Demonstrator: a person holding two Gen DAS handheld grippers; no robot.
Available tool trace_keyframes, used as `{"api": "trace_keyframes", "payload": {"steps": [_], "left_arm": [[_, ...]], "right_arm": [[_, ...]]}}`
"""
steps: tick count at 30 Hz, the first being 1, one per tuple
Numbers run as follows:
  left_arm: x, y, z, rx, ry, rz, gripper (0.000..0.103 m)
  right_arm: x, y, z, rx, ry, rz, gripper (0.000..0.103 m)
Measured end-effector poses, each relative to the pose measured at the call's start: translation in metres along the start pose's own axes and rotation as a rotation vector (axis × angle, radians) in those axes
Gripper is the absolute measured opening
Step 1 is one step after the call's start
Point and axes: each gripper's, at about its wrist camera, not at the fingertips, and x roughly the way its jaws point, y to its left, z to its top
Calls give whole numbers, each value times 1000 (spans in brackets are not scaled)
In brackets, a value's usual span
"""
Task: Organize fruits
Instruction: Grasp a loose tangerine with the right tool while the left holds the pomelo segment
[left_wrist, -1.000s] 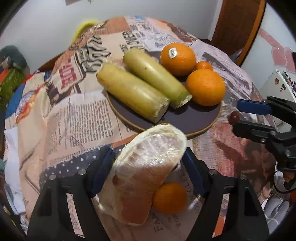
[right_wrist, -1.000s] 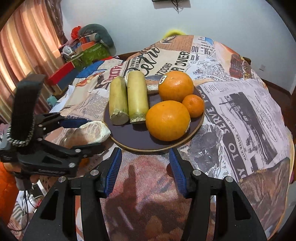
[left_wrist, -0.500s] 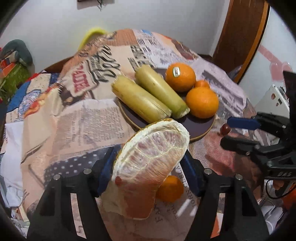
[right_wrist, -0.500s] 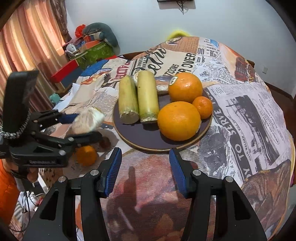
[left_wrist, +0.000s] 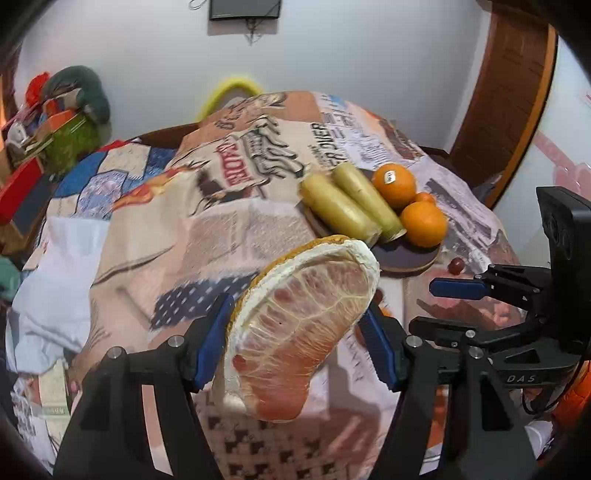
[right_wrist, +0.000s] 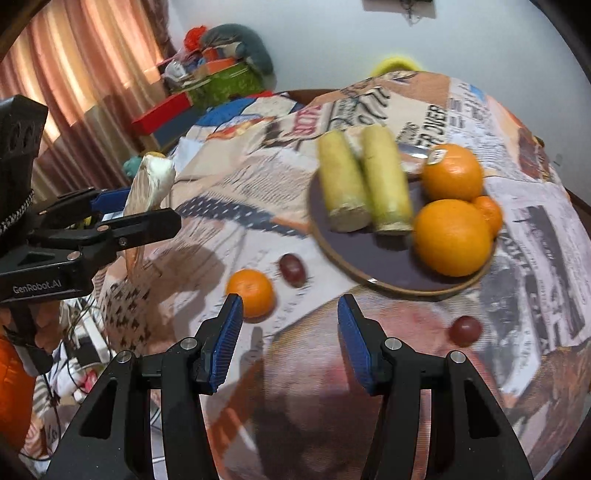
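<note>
My left gripper (left_wrist: 295, 339) is shut on a peeled pomelo wedge (left_wrist: 299, 325) and holds it well above the table; the wedge also shows in the right wrist view (right_wrist: 149, 184). The dark round plate (right_wrist: 391, 266) carries two yellow-green cane pieces (right_wrist: 364, 186), two big oranges (right_wrist: 452, 236) and a small tangerine (right_wrist: 489, 212). A loose tangerine (right_wrist: 252, 291) and two grapes (right_wrist: 292, 269) (right_wrist: 465, 329) lie on the cloth near the plate. My right gripper (right_wrist: 290, 343) is open and empty, low over the cloth in front of the plate.
The round table wears a newspaper-print cloth (left_wrist: 229, 206). Boxes and clutter (right_wrist: 207, 85) stand by the curtain behind the table. A wooden door frame (left_wrist: 506, 110) is at the right. Cables hang below the table's near edge (right_wrist: 85, 332).
My left gripper has lifted the pomelo wedge up and back from the plate. The right gripper view has shifted left and back, uncovering the loose tangerine and grapes.
</note>
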Motion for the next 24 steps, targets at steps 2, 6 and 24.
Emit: {"api": "trace_keyframes", "payload": {"steps": [2, 6, 24], "left_arm": [[0, 6, -6, -16, 10, 4, 67], [2, 18, -22, -47, 31, 19, 67], [5, 9, -20, -53, 23, 1, 67]], "right_arm": [[7, 6, 1, -9, 11, 6, 50], [20, 12, 2, -12, 34, 13, 50], [16, 14, 8, -15, 6, 27, 32]]}}
